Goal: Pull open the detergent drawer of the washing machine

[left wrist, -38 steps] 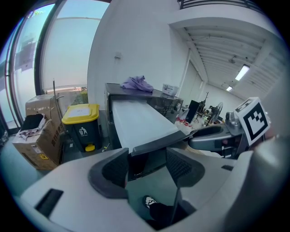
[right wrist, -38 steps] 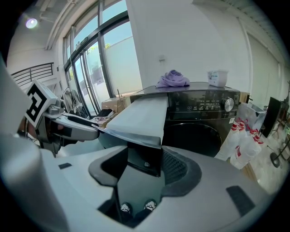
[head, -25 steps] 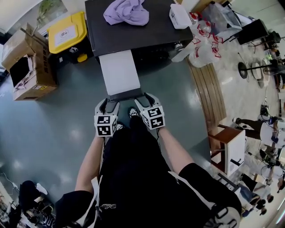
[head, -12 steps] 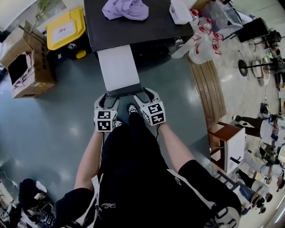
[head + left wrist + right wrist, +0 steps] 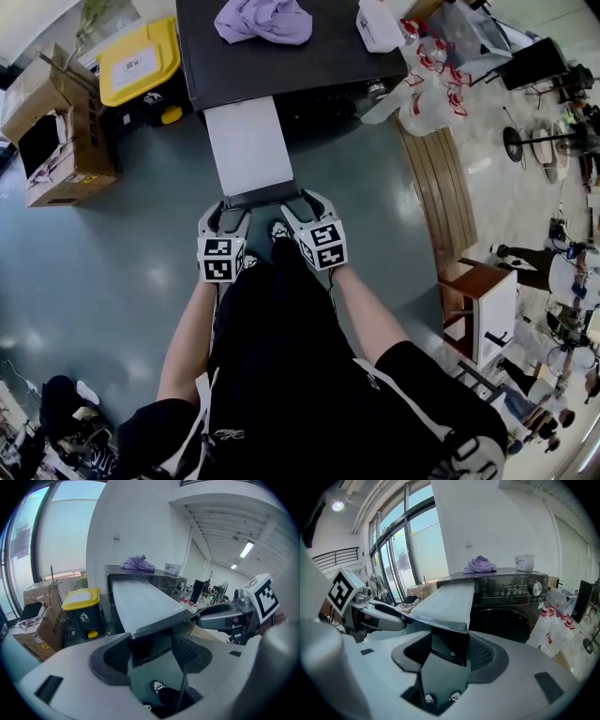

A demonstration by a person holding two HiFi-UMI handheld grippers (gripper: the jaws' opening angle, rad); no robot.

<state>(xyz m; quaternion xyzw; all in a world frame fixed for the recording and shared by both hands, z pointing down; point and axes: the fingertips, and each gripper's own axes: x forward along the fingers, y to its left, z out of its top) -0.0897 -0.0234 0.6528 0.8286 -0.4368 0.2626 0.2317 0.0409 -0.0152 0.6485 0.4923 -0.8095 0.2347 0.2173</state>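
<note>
The dark washing machine (image 5: pixel 281 66) stands at the top of the head view. Its long pale-grey detergent drawer (image 5: pixel 248 145) is pulled far out toward me. My left gripper (image 5: pixel 228 214) is at the left corner of the drawer's dark front, and my right gripper (image 5: pixel 298 206) is at the right corner. In the left gripper view the drawer (image 5: pixel 140 604) runs back to the machine, and its front panel fills the gap of the left gripper (image 5: pixel 151 651). In the right gripper view the right gripper (image 5: pixel 449 651) likewise has the drawer (image 5: pixel 447 599) front between its pads.
A purple cloth (image 5: pixel 262 21) and a white container (image 5: pixel 378 26) lie on the machine's top. A yellow-lidded bin (image 5: pixel 139 61) and cardboard boxes (image 5: pixel 52 122) stand to the left. Plastic bags (image 5: pixel 427 89) and a wooden stool (image 5: pixel 483 309) are on the right.
</note>
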